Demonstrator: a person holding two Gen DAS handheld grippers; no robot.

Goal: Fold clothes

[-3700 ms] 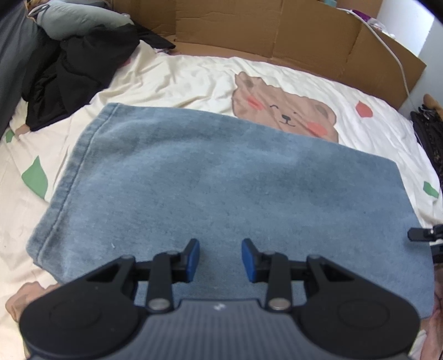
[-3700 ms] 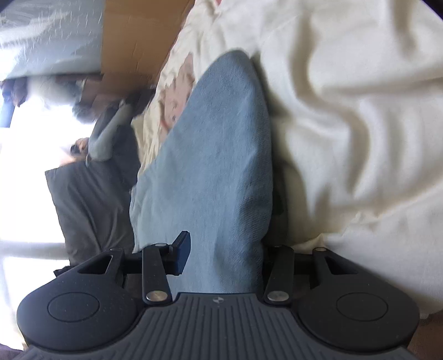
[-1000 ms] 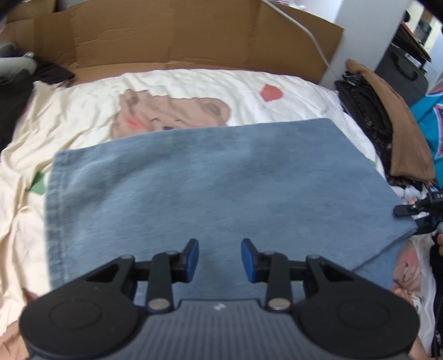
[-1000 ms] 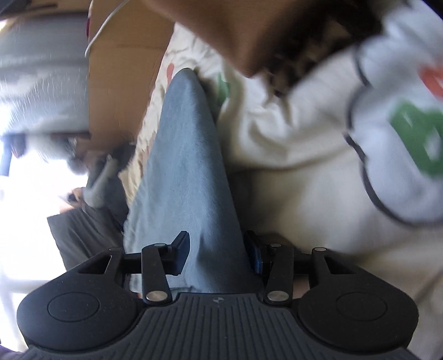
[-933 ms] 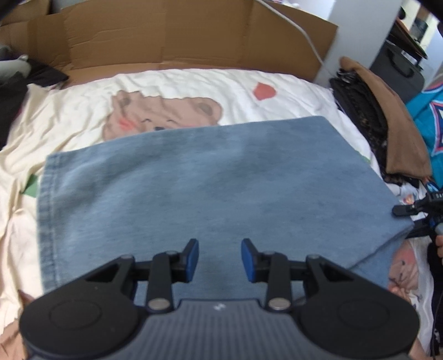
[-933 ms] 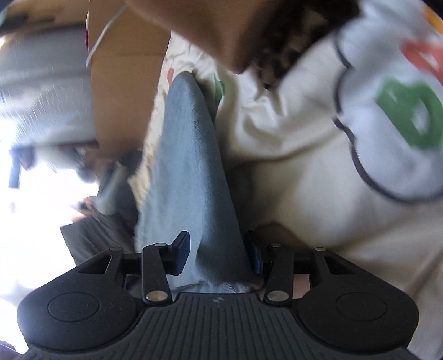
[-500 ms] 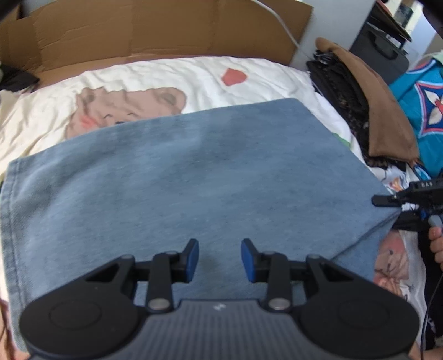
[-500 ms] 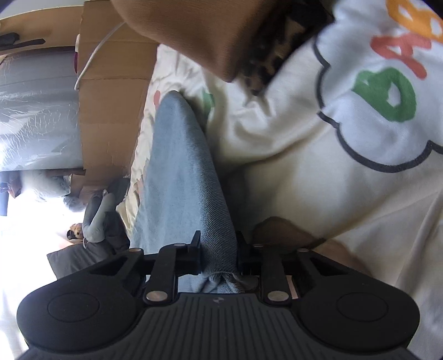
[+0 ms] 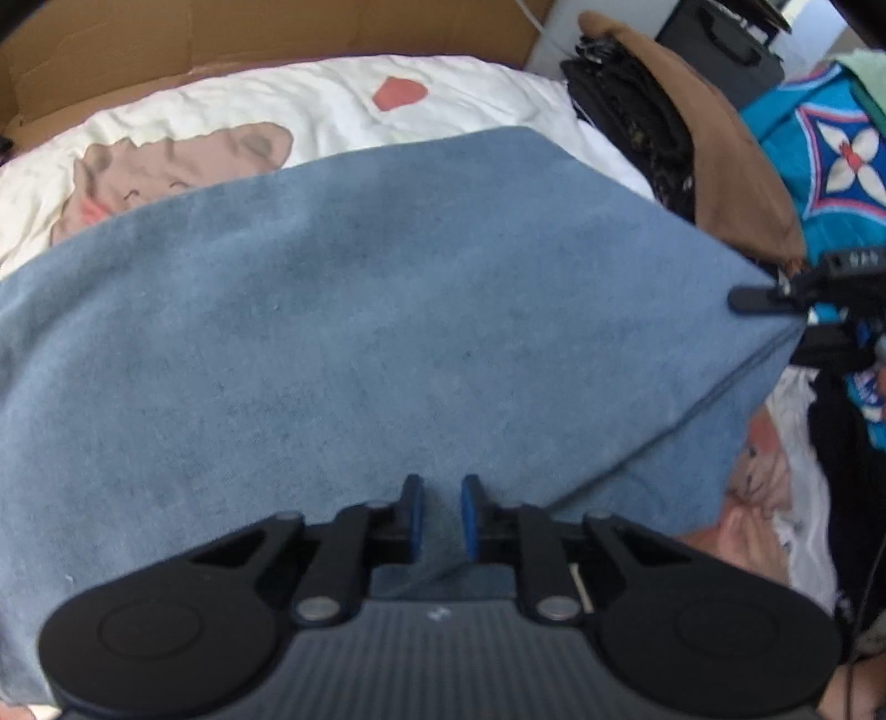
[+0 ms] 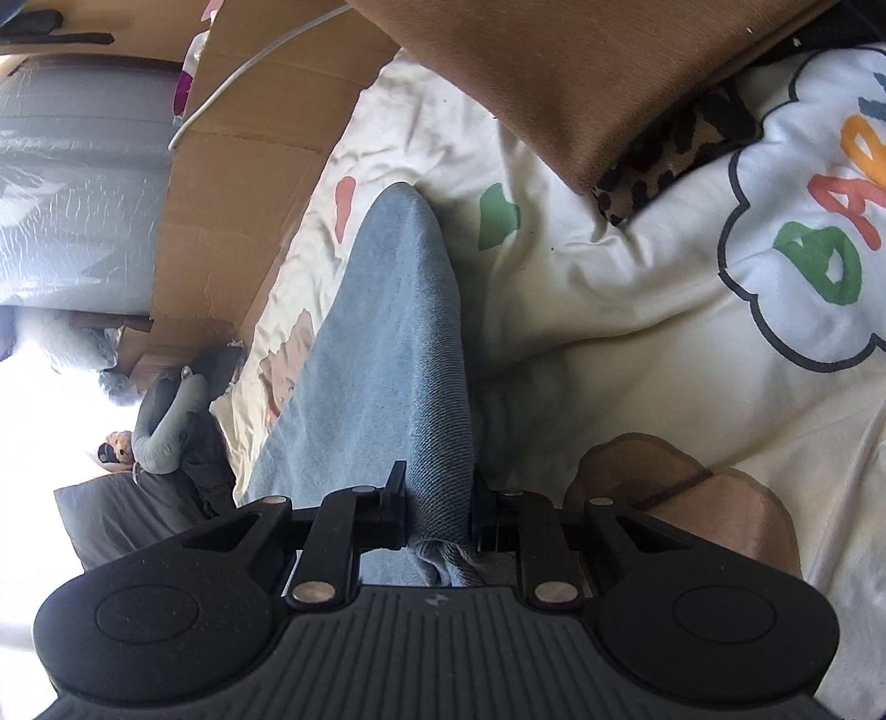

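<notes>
Fingers [image 9: 412,512] of the left gripper [image 9: 440,515] and the right gripper [image 10: 437,509] both pinch tight on the edge of the soft, bendy, fairly heavy blue jeans cloth [image 9: 387,310] on the bed [image 9: 310,105], so corners are good spots to hold.

Behind my bed's cream sheet [image 9: 332,105], printed with a brown bear [image 9: 166,160], stood a cardboard wall [image 9: 266,33]. Right of the bear, a brown garment [image 9: 720,160] topped a dark pile [image 9: 631,111].
</notes>
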